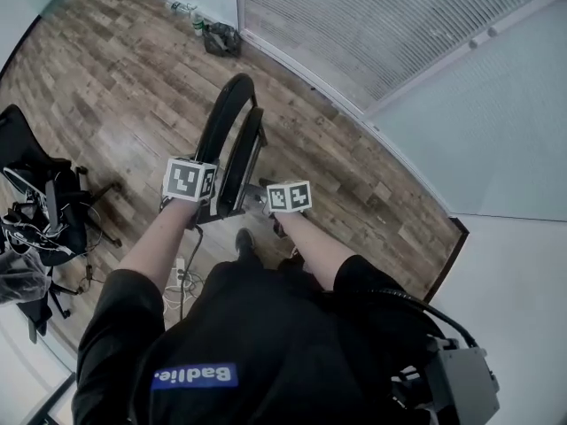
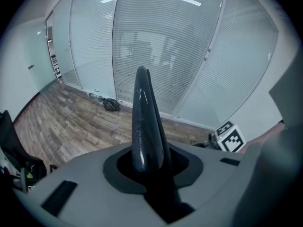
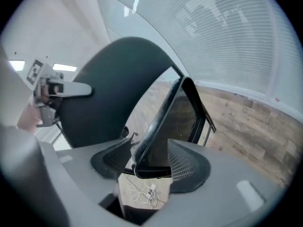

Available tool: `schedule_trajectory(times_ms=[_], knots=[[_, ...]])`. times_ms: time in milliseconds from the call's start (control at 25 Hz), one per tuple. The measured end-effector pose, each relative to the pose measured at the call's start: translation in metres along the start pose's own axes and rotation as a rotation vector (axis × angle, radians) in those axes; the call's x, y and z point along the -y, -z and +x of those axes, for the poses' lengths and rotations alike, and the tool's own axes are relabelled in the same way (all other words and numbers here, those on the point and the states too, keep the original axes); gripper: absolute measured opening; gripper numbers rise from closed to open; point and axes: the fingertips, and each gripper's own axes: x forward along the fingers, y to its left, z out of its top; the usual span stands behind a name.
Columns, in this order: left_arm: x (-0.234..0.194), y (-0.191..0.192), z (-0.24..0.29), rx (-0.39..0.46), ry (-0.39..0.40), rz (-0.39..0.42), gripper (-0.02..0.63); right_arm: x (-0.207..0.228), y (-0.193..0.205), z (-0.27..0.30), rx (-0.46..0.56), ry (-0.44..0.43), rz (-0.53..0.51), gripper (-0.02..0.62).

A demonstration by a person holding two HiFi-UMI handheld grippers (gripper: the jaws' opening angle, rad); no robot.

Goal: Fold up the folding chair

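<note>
Black folding chair (image 1: 232,140) is standing upright on the wooden floor (image 1: 124,78) right in front of me, seat and backrest lying almost flat against each other, close to the glass wall (image 1: 381,34) with the blinds. I'm holding it from above with both tools. On my left side, the left gripper (image 2: 149,161) is clamping the glossy black top edge of the backrest (image 2: 143,117), jaws closed tight on it, the edge running straight up out of the pads. On the other side, the right gripper (image 3: 150,162) is gripping the seat (image 3: 182,115) at its near corner, the dark frame tube sitting between the two mesh pads with both pressing on it; the curved backrest is filling the left of that view. From the head view the two marker cubes are sitting side by side at the chair's near end. An office chair (image 1: 44,206) draped with cables is standing off at the left edge, well apart. A dark bag (image 1: 220,39) is lying at the foot of the glass wall, and white cables (image 1: 182,277) are lying on the floor near my feet
</note>
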Motion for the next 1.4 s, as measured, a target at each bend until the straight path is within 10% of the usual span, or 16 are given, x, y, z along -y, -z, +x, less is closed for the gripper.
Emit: schedule_trajectory(times_ms=[560, 1400], knots=[[0.018, -0.008, 0.007, -0.014, -0.047, 0.041, 0.087, 0.007, -0.032, -0.220, 0.350, 0.003, -0.085, 0.195], [0.035, -0.003, 0.000, -0.040, -0.107, 0.107, 0.087, -0.101, -0.080, -0.383, 0.722, 0.061, -0.472, 0.003]])
